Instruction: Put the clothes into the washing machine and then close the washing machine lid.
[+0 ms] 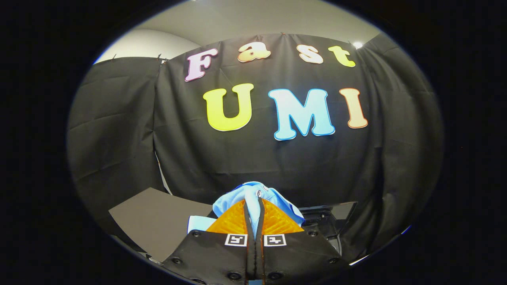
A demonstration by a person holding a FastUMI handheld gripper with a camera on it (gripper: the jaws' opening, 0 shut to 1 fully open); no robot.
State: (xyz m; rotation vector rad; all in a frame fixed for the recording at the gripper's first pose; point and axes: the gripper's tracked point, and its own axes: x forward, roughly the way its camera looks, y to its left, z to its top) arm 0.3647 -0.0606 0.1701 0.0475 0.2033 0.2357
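Jaws of my gripper (253,215) pinch the light-blue garment (253,194), lifted above the dark machine top (328,215) — thin hold; fabric could slip out or snag the opening

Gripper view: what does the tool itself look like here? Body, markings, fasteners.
The tool has a dark, wide body that flares toward the camera, studded with round black screws. Two small square black-and-white fiducial markers sit side by side at the base of the fingers. The two fingers are wedge-shaped with a ribbed, diamond-textured surface, tapering forward to a point. No cables or sleeve visible.
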